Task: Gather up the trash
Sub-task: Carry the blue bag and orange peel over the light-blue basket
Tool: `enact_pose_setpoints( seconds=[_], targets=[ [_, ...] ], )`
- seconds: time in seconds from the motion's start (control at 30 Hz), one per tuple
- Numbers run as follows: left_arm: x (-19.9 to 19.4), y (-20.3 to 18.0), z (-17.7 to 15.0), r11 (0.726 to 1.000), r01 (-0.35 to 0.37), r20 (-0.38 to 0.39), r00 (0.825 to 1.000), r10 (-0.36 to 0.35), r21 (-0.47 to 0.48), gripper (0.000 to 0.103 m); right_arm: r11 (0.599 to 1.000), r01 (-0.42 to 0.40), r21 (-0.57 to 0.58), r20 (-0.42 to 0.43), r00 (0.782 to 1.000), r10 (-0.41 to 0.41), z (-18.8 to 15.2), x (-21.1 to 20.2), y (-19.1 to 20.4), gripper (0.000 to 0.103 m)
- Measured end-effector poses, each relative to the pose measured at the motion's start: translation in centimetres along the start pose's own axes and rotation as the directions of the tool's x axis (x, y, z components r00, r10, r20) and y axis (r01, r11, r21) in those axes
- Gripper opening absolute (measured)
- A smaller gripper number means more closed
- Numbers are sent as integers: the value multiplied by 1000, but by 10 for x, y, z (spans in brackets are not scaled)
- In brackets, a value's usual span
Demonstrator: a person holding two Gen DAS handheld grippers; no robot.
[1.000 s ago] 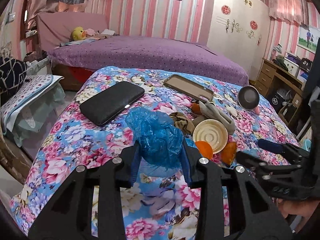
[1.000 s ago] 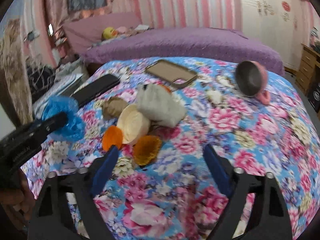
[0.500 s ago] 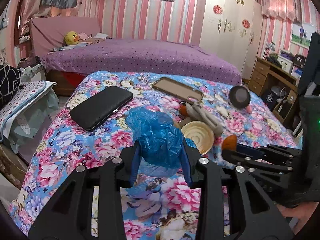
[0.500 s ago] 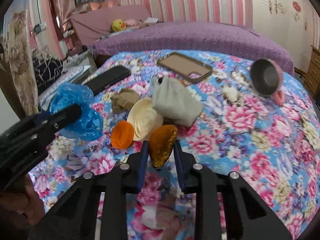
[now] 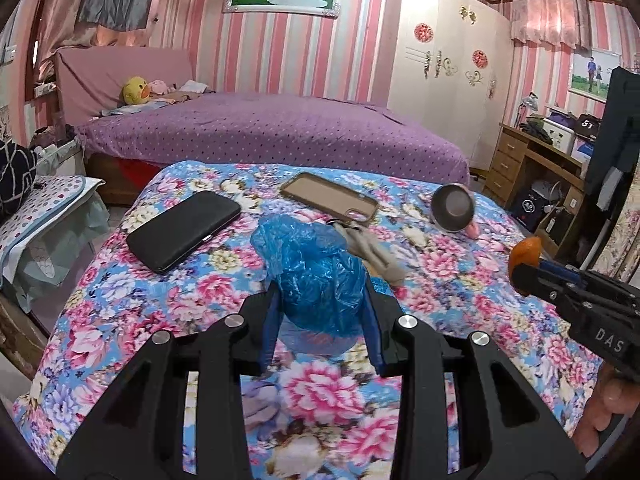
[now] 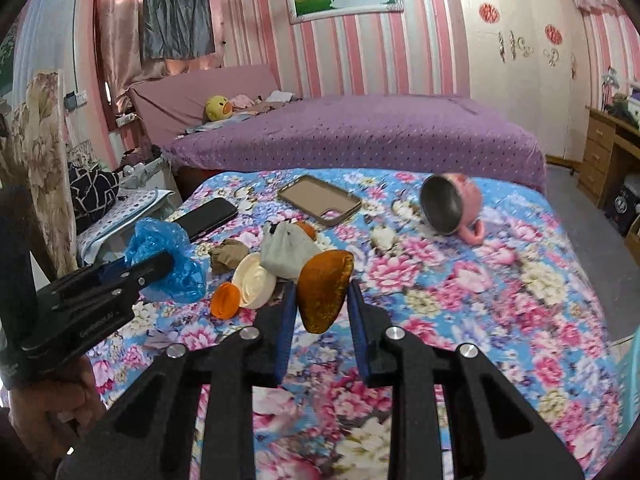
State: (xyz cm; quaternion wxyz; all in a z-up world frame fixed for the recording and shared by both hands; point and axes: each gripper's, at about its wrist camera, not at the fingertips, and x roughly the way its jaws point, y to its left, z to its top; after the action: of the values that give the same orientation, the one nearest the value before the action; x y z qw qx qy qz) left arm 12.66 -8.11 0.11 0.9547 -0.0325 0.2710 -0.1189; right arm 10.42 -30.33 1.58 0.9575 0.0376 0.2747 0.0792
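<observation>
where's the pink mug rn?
The pink mug lies tipped on its side on the floral cloth, far right in the right wrist view, right of the brown phone case, apart from the trash pile.

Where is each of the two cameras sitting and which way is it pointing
Left wrist: on the left gripper, facing along its fingers over the floral cloth to the purple bed; blue bag held; right gripper at right.
Right wrist: on the right gripper, facing the same way; orange peel held; left gripper and a hand at left.
Shared: black phone, phone case, pink cup.
</observation>
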Motion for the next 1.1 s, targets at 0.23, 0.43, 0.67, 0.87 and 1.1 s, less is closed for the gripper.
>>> enact_pose_setpoints(
  seconds=[0.23,0.43,0.67,0.87,1.1],
  targets=[
    [-7,-39,3,997,72,21,997,-73,36,34,997,71,34,41,996,-73,-4,-28,-26,26],
    [-14,-62,1,991,117,32,992,-119,60,34,987,154,49,66,985,-157,-6,-58,-52,26],
    [-9,-64,-2,992,107,21,994,-109,71,34,979,189,77,87,977,-196,-11,-86,-85,26],
    [-19,-82,7,987,155,49,986,-157,44,34,963,250,102,116,958,-261,-8,-106,-115,26],
    [-31,-140,22,964,253,63,964,-259,86,34,938,307,161,139,934,-330,-9,-137,-156,26]
  ],
)
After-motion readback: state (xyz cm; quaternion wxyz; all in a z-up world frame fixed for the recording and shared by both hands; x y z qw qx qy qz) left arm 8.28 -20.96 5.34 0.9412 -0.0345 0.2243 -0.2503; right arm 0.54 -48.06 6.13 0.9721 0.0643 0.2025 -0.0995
